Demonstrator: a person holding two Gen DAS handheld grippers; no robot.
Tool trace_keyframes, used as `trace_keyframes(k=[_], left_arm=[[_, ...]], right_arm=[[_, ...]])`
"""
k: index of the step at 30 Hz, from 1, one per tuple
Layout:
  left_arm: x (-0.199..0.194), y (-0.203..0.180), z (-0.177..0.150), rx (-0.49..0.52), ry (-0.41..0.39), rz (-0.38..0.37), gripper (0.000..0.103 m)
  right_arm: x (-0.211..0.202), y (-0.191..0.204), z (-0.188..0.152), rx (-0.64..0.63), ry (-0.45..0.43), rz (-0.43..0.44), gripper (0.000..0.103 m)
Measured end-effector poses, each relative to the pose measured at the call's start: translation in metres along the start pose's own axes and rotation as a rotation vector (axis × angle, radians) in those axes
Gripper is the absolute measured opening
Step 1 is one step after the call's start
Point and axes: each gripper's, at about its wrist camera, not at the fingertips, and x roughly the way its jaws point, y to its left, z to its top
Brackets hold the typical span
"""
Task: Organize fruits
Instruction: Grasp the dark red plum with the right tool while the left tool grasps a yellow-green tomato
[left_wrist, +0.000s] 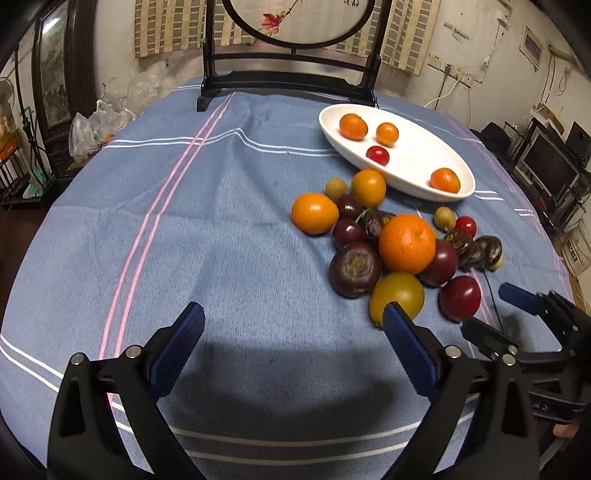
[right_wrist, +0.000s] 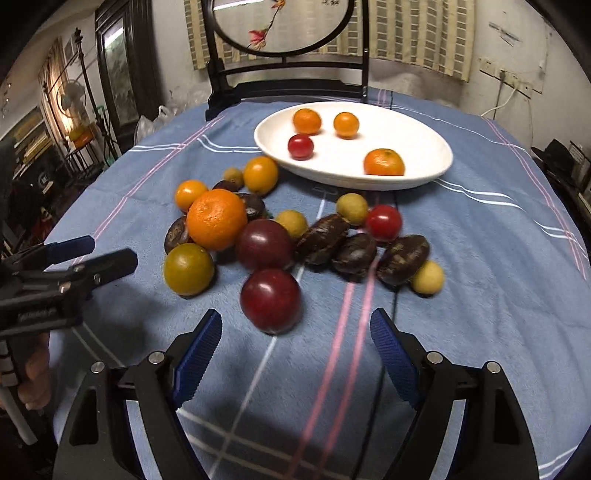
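A white oval dish holds three small oranges and a red cherry tomato. In front of it a heap of fruit lies on the blue cloth: a big orange, dark red plums, a yellow-green fruit, dark water chestnuts and small yellow fruits. My left gripper is open and empty, left of the heap. My right gripper is open and empty, just before the nearest plum.
A dark wooden stand with a round painted screen rises at the table's far edge. Plastic bags lie at the far left. The blue striped cloth covers the round table. Furniture surrounds the table.
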Motion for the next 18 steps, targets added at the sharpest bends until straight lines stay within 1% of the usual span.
trace_keyframes(k=[1, 3, 4, 5, 6, 7, 12, 18], left_arm=[[0.000, 0.000, -0.001, 0.003, 0.004, 0.003, 0.095], [0.002, -0.001, -0.004, 0.010, 0.011, 0.002, 0.095], [0.003, -0.002, -0.004, 0.014, 0.014, 0.001, 0.095], [0.004, -0.003, -0.005, 0.019, 0.019, 0.002, 0.095], [0.005, -0.003, -0.006, 0.023, 0.022, 0.003, 0.095], [0.005, -0.004, -0.006, 0.026, 0.025, 0.003, 0.095], [0.009, -0.011, -0.007, 0.039, 0.048, -0.002, 0.095], [0.017, -0.036, -0.009, 0.075, 0.088, -0.024, 0.095]], right_arm=[[0.003, 0.002, 0.002, -0.005, 0.002, -0.002, 0.082], [0.010, 0.007, 0.006, -0.014, 0.017, -0.005, 0.074], [0.014, 0.008, 0.008, -0.016, 0.025, -0.006, 0.066], [0.019, 0.009, 0.010, -0.015, 0.034, -0.008, 0.053], [0.022, 0.010, 0.011, -0.017, 0.045, -0.006, 0.047], [0.024, 0.011, 0.012, -0.016, 0.048, 0.016, 0.038], [0.018, 0.001, 0.009, 0.013, 0.026, 0.038, 0.038], [0.004, -0.022, -0.003, 0.066, 0.002, 0.061, 0.038]])
